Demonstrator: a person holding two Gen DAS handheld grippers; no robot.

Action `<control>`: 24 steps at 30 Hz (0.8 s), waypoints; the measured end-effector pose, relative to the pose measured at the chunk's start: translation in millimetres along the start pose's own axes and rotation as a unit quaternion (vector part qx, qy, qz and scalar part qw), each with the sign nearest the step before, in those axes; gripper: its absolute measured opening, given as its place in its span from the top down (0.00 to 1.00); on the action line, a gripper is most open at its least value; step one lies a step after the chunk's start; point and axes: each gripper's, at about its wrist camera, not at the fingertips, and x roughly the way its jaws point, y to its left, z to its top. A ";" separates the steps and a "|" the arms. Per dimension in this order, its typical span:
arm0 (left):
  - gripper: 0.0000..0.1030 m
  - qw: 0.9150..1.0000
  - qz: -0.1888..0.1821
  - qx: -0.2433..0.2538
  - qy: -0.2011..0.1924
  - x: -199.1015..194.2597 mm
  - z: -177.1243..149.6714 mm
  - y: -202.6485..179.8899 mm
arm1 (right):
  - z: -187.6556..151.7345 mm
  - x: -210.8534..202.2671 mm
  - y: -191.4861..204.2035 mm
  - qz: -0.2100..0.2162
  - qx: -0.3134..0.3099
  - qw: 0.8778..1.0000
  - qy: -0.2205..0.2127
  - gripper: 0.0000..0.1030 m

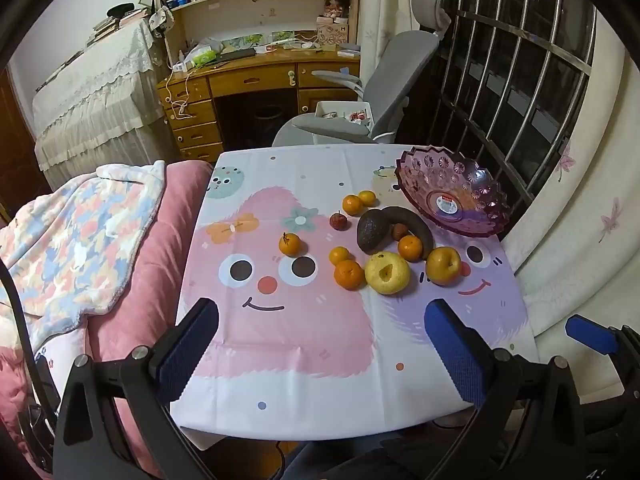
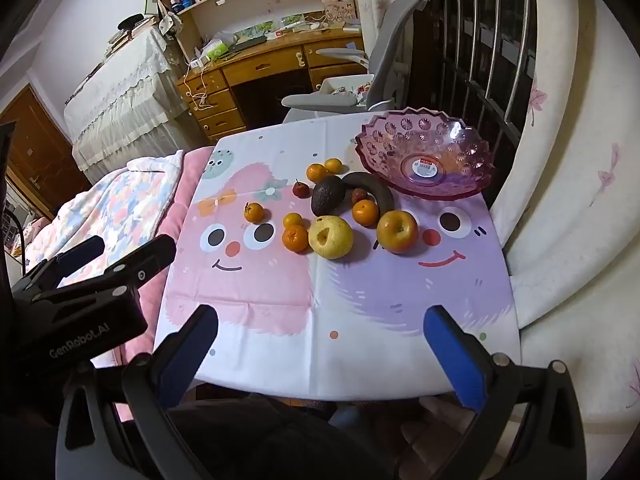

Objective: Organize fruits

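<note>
Fruits lie loose on the cartoon tablecloth (image 1: 288, 332): a yellow pear (image 1: 387, 273), an orange-yellow apple (image 1: 443, 265), a dark avocado (image 1: 372, 229), a dark curved banana (image 1: 416, 222), several small oranges (image 1: 349, 274) and two small red fruits (image 1: 338, 221). A purple glass bowl (image 1: 454, 190) stands empty at the far right, also in the right wrist view (image 2: 426, 154). My left gripper (image 1: 320, 344) is open and empty above the near table edge. My right gripper (image 2: 320, 346) is open and empty, near the front edge; pear (image 2: 330, 237), apple (image 2: 397, 232).
A pink quilt with a patterned blanket (image 1: 80, 248) lies left of the table. A grey office chair (image 1: 380, 92) and wooden desk (image 1: 256, 76) stand behind. A barred window (image 1: 512, 72) and white cushion (image 1: 580, 240) are at the right.
</note>
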 end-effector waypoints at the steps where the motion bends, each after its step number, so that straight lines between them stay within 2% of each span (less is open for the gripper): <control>1: 0.01 1.000 0.000 0.000 0.000 -0.4 0.0 0.0 | 0.4 0.4 0.2 0.000 0.001 1.000 0.006 0.00; 24: 0.01 1.000 0.000 0.000 0.002 0.8 0.6 6.9 | 3.1 2.3 2.2 -0.005 0.001 1.000 0.004 0.00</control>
